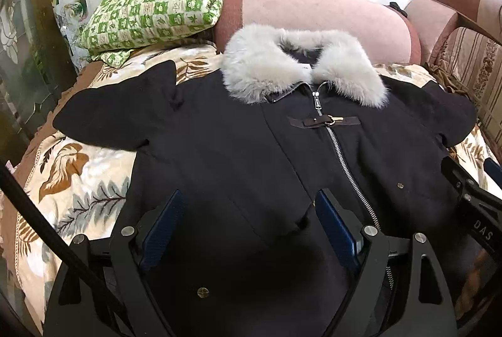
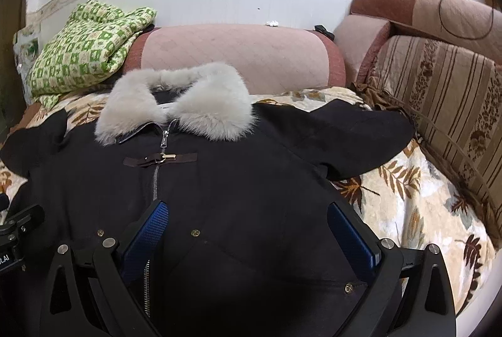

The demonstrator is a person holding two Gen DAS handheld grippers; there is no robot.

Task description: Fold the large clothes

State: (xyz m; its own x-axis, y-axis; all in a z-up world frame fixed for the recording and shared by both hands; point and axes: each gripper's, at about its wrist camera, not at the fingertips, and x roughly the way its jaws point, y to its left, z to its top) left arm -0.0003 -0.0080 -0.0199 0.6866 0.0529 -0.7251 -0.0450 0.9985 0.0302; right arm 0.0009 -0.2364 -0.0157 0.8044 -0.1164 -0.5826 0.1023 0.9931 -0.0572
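Note:
A black coat [image 1: 238,148] with a grey fur collar [image 1: 301,64] lies face up and zipped on the floral bedspread [image 1: 78,173], sleeves spread to both sides. My left gripper [image 1: 251,205] is open above the coat's lower left front, holding nothing. The coat also shows in the right wrist view [image 2: 251,180], with its fur collar [image 2: 178,104]. My right gripper [image 2: 248,217] is open above the coat's lower right front, right of the zipper [image 2: 155,180]. The right gripper's body shows at the right edge of the left wrist view [image 1: 470,195].
A folded green checked quilt [image 1: 157,4] lies at the back left. A pink bolster [image 1: 313,20] runs along the wall behind the collar. A striped sofa back [image 2: 439,104] borders the right side. Bare bedspread [image 2: 408,211] shows right of the coat.

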